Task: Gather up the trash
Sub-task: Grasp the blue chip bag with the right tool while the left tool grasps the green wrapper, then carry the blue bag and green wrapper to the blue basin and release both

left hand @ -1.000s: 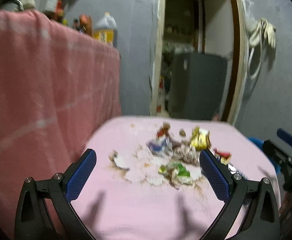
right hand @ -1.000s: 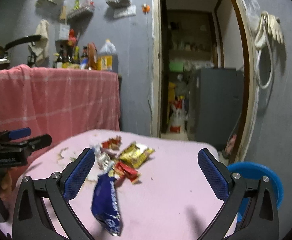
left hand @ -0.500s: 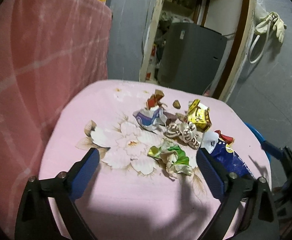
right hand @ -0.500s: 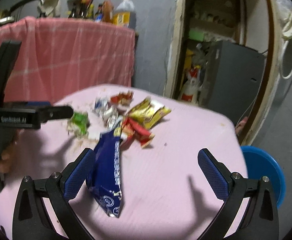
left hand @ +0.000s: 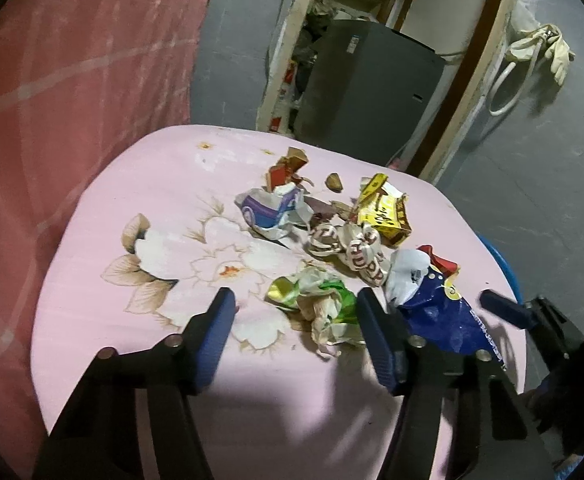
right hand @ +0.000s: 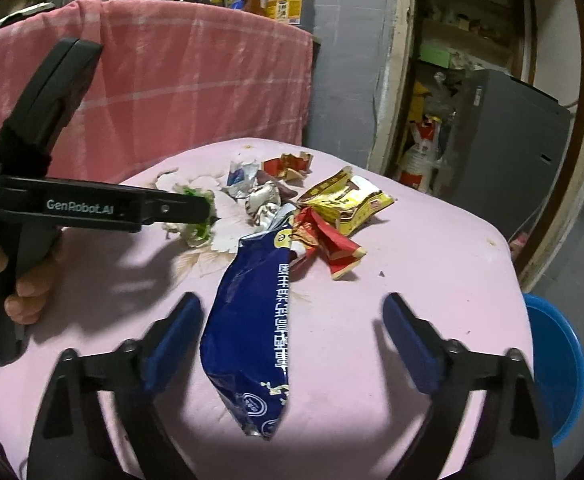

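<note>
Since a second ago we have tipped both hand-held grippers down toward the trash on the pink surface (left hand: 92, 300), and both sets of jaws are closing. Left hand-held gripper (left hand: 296, 320) brackets the crumpled green wrapper (left hand: 320, 300), its right pad just beside it, nothing pinched yet; right hand-held gripper (right hand: 292, 320) straddles the blue snack bag (right hand: 252, 320), lying flat, unclamped. We judge this the grasp step; next, each needs to press lower and close fully before lifting toward the blue bin (right hand: 560, 360).
</note>
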Motion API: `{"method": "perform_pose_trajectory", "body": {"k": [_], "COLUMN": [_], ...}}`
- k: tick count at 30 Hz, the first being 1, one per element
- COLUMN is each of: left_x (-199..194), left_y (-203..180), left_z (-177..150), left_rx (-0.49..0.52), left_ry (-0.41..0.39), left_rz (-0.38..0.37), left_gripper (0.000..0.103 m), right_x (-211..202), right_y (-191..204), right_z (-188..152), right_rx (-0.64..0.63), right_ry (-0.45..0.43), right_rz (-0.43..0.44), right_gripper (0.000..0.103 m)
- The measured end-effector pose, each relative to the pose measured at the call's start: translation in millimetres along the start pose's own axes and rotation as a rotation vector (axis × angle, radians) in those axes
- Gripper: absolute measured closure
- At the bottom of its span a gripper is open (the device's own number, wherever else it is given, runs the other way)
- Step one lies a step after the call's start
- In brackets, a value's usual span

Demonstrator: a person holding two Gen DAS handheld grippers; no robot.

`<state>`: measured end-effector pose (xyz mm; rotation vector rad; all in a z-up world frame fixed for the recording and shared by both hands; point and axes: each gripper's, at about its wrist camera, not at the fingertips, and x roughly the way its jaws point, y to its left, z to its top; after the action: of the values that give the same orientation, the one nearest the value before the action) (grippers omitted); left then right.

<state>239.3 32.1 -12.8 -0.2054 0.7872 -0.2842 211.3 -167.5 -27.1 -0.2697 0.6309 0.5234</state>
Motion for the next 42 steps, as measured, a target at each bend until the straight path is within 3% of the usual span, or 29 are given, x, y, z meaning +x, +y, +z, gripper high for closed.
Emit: {"method": "perform_pose_trajectory", "body": {"k": [8, 14, 22, 29, 42], "left_x": [6, 3, -16, -39, -81], "left_y": [-3, 1, 0, -11, -72], "left_z": [1, -2, -16, -28, -18], "left_rx": [-0.008, -0.047, -0.087, -0.065, 0.035], "left_ry": [0.022, 0.024, -0.006, -0.098, -0.374], "left_rz": [-0.031, -0.056, -0.082, -0.054, -0.081], "left_gripper": [0.075, 0.085, 0.087, 0.089, 0.089], "right_x": [6, 5, -3, -29, -100], "right_y": [10, 15, 19, 18, -9], "right_z": [-1, -2, -8, -14, -3], "right_rx": [-0.044, -0.057, -0.070, -0.052, 0.042], "right_ry": [0.025, 0.023, 0.004, -0.104, -0.444], "right_rz": [0.042, 0.087, 0.084, 0.048, -0.074], "right_gripper": [0.043, 0.068, 0.070, 0.070, 0.070]}}
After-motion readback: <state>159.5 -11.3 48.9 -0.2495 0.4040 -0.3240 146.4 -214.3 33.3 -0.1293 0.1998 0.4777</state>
